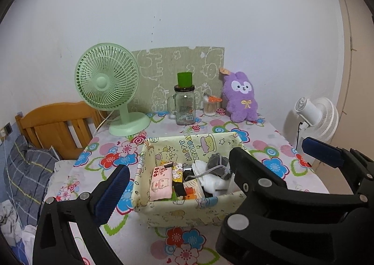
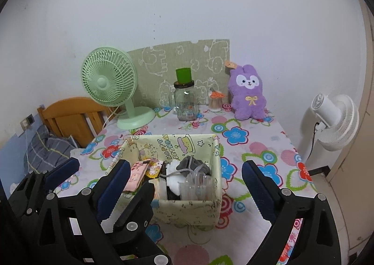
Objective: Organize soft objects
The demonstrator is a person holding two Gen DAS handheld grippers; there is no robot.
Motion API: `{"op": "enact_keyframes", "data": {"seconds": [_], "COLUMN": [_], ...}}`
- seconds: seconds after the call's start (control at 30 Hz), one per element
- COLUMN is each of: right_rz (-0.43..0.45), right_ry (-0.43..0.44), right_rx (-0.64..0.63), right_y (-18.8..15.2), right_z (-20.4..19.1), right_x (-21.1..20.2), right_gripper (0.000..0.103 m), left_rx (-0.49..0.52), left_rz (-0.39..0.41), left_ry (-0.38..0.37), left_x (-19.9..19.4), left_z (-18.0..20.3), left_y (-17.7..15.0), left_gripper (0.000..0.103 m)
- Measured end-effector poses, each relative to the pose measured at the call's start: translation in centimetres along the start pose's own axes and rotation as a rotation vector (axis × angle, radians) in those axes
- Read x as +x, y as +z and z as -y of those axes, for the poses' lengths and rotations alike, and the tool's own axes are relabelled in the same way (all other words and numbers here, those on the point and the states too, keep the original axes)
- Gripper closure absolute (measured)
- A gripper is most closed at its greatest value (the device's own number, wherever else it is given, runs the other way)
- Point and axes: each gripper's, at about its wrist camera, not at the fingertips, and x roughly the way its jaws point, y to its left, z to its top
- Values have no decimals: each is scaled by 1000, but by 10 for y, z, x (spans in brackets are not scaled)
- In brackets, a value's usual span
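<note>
— Looking along the left gripper (image 1: 177,177), what sits between its blue pads?

— Nothing is gripped. Its jaws stand wide, and the pale yellow fabric basket (image 1: 187,212) lies just beyond and between them on the flowered tablecloth (image 1: 112,155), with neither pad touching it.

— And the right gripper (image 2: 185,184)?

— Spread wide as well, empty. The same basket sits ahead of it, between its fingers, nearer the left finger (image 2: 114,185) than the right one.

— What is inside the basket?

— Soft things packed close: a pink pouch (image 1: 161,181) on the side toward the left gripper's left finger, a grey drawstring bag (image 1: 218,164) and something white (image 1: 210,178) toward its right finger, and darker items in between that I cannot tell apart. From the right wrist view a clear ribbed plastic piece (image 2: 198,189) stands at the near wall.

— Anything soft outside the basket?

— A purple plush rabbit (image 1: 240,99) sits upright well beyond the basket, ahead and to the right of both grippers, against the wall.

— What else is back there?

— Far ahead, a glass mug jar (image 1: 184,106) with a green cup (image 1: 184,79) on its lid, a small cotton-swab holder (image 1: 210,107) beside it, and a green desk fan (image 1: 107,78) off to the left. A white fan (image 2: 334,120) stands off the table, far right
</note>
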Motion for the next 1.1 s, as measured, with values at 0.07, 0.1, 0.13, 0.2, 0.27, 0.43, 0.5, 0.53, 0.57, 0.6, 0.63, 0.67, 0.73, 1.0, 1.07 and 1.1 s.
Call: {"op": "enact_keyframes", "data": {"seconds": [0.07,0.1,0.13,0.2,0.27,0.43,0.5,0.53,0.57,0.6,0.63,0.67,0.73,1.0,1.07,1.1], "right_rz": [13,20,24,36,45,79,89,94,99,108,113,119,130,159,163,165], "right_ry": [-3,-6,-10,-16,-19,-33,-39,-44,-48,-56,-62,-68,-75,-106,-112,-114], "right_rx": [-3,-7,-8,-10,-6,8,10,9,7,3,1,1,5,39,48,51], "right_y": [-1,-2,-2,-4,-5,-10,-12,-13,-14,-16,-16,-17,-20,-29,-32,-33], "right_z": [-1,-2,-3,-4,-3,1,2,2,2,2,2,2,3,16,19,20], "right_x": [-9,-14,-18,-27,-34,-57,-65,-70,-73,-78,-82,-86,-93,-114,-118,-120], "right_gripper": [1,0,0,0,0,0,0,0,0,0,0,0,0,0,0,0], "left_rx": [-1,0,1,0,-4,-17,-15,-14,-14,-13,-12,-13,-20,-35,-44,-48], "left_rz": [7,13,17,27,31,51,53,58,62,67,71,74,82,104,107,108], "left_ry": [-6,-8,-8,-8,-10,-16,-8,-7,-6,2,7,11,20,56,63,67], "left_x": [-6,-11,-15,-24,-30,-50,-57,-61,-65,-69,-73,-75,-82,-99,-103,-104], "left_z": [0,0,0,1,-1,-6,-7,-9,-9,-11,-12,-13,-16,-28,-31,-33], "left_y": [0,-1,-1,-3,-5,-9,-11,-12,-13,-15,-16,-17,-20,-26,-28,-29], "left_gripper": [0,0,0,0,0,0,0,0,0,0,0,0,0,0,0,0]}}
